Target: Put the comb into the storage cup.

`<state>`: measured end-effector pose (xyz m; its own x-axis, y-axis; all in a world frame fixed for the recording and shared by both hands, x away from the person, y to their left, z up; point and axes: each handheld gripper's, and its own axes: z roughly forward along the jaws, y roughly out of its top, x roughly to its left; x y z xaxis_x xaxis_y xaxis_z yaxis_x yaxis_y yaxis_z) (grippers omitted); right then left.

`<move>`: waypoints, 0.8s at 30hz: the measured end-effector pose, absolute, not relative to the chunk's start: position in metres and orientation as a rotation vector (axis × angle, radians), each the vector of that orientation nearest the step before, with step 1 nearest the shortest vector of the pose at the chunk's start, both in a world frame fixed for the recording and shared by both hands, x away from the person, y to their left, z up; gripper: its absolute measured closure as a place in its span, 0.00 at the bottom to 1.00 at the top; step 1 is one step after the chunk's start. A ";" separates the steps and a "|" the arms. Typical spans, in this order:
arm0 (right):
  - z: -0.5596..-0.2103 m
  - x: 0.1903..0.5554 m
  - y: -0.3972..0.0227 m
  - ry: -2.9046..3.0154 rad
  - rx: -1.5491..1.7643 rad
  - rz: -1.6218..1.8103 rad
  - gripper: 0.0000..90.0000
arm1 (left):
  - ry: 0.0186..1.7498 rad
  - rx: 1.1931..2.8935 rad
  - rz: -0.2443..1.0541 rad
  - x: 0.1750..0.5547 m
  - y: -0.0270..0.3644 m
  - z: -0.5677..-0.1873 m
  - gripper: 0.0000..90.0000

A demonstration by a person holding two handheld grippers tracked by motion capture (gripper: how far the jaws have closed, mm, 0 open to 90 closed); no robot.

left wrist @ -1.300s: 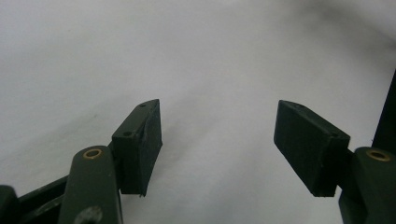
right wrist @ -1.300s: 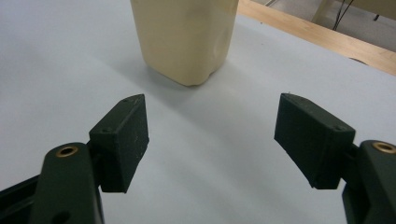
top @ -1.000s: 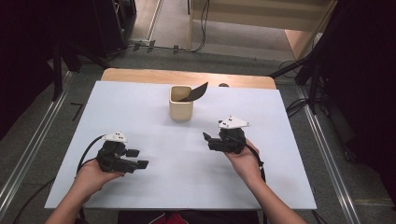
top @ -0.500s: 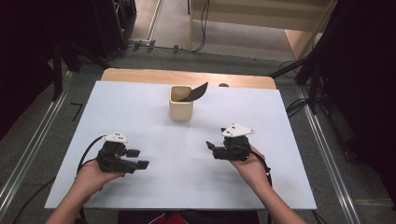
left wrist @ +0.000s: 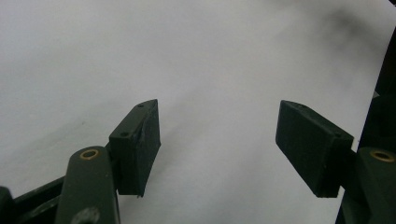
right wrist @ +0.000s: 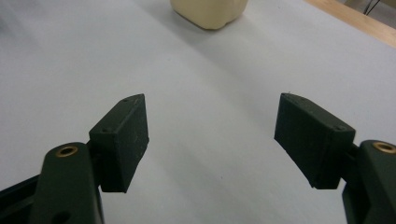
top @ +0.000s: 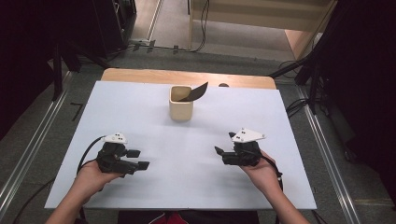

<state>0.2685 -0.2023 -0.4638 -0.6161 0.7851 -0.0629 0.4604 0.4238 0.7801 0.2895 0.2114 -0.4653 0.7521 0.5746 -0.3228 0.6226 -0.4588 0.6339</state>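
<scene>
A cream cup (top: 181,109) (dark scoop (top: 194,92) inside) is seen far back on the white tabletop (top: 154,186), untouched. Left gripper (top: 137,159) and right gripper (top: 223,143) are held near the front edge, fingers spread wide and empty, so any grasp is judged yet to be made.

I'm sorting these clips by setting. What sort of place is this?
Probably a lab or recording studio, not a home: a white-covered table holding one cream cup, dark stands and cables around it, metal floor rails alongside.
</scene>
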 end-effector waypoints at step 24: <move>-0.475 0.239 -0.244 2.299 1.078 0.985 0.27 | 0.885 2.165 -0.072 0.286 0.214 -0.464 0.35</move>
<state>0.2390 -0.2438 -0.4745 -0.6141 0.7863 -0.0683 0.4928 0.4495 0.7450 0.2856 0.2142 -0.4645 0.7557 0.5716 -0.3198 0.6156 -0.4531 0.6447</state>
